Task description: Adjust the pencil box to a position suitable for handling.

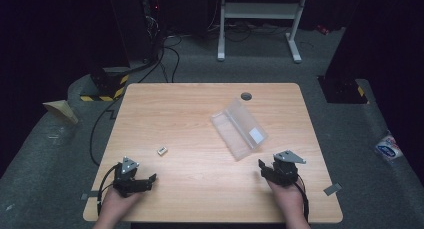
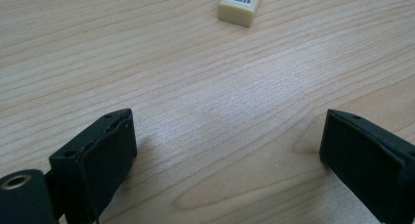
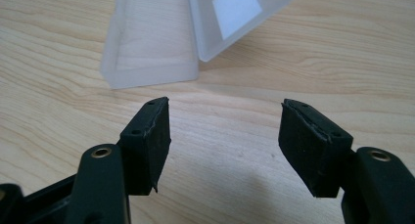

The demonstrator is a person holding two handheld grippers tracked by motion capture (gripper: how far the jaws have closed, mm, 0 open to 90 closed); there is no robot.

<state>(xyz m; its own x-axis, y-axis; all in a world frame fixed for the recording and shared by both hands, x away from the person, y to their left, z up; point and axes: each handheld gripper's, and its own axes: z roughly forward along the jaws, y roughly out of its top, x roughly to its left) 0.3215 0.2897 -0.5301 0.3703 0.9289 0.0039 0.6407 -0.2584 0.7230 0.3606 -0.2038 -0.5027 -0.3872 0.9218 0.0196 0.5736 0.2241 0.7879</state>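
A clear plastic case (image 1: 239, 129) lies open on the wooden table (image 1: 200, 104), right of centre, its lid tipped up to the right. The same case (image 3: 161, 38) sits just beyond my right gripper's jaws, empty inside. A small cream eraser (image 1: 162, 150) with a barcode label rests left of centre; in the left gripper view the eraser (image 2: 240, 4) lies ahead of the jaws. My left gripper (image 1: 142, 181) is open near the front left edge, nothing between its jaws. My right gripper (image 1: 267, 169) is open near the front right, short of the case.
A round grommet hole (image 1: 246, 96) marks the table's far side. Beyond the table stand a white metal frame (image 1: 260, 19) and cables on the grey floor. A packet (image 1: 389, 149) lies on the floor at the right.
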